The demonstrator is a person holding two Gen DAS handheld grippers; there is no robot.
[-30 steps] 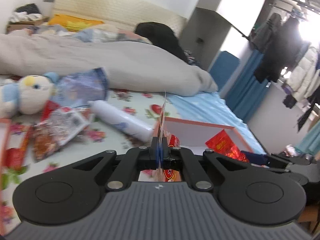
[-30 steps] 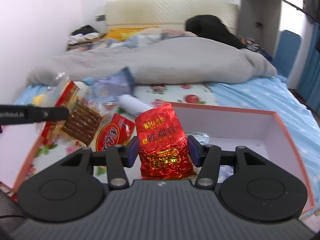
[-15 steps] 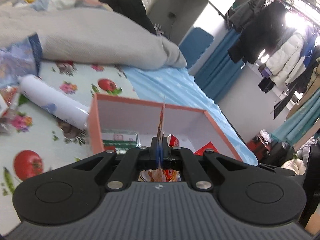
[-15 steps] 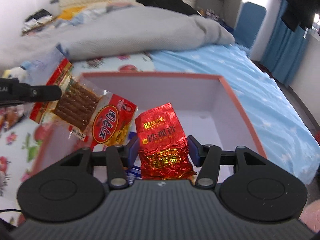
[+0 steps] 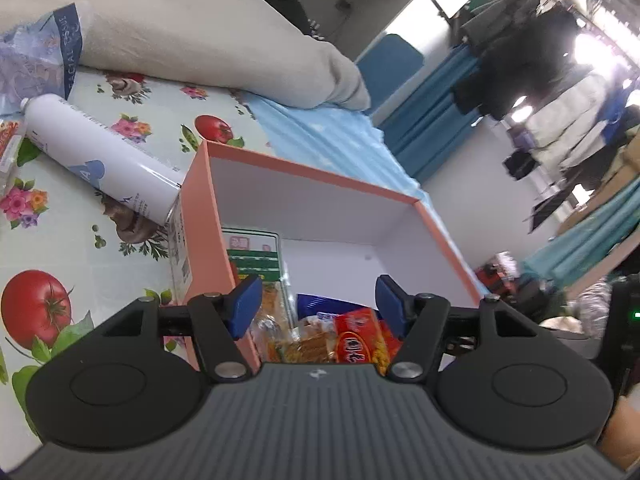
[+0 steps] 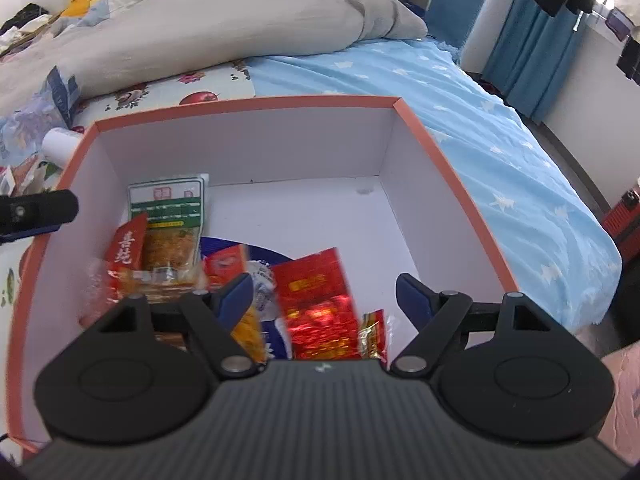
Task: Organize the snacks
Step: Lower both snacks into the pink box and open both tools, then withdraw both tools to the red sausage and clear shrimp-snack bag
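- Left wrist view: left gripper [image 5: 316, 300] poised over the near-left corner of the orange box [image 5: 208, 216]; jaws opening, blue pads [image 5: 246, 300] spread, nothing pinched.
- Below the gap, inside the box: clear-and-red snack packet [image 5: 352, 344], lying loose on other wrappers, clear of both pads.
- Against the box's left inner wall: green-labelled packet [image 5: 256, 256].
- Outside the left wall, on the fruit-print sheet [image 5: 60, 248]: white spray can [image 5: 100, 164] lying on its side, base touching the box.
- Beyond the can: grey duvet [image 5: 192, 32] along the far side of the bed.

- Right wrist view: right gripper [image 6: 322, 296] above the near edge of the same box [image 6: 440, 152]; jaws opening, pads wide apart.
- Between the pads but touched by neither: red foil packet [image 6: 320, 304], blurred, inside the box near its near wall.
- At the left inner wall: green-labelled packet [image 6: 170, 216], with a red-topped packet [image 6: 128, 248] tilted against it.
- Under the pile, on the box floor: blue-and-white wrapper [image 6: 260, 276].
- Far and right parts of the box floor: bare white.
- At the left rim: tip of the left gripper's finger [image 6: 40, 210].
- Right of the box: blue star-print sheet [image 6: 500, 132].
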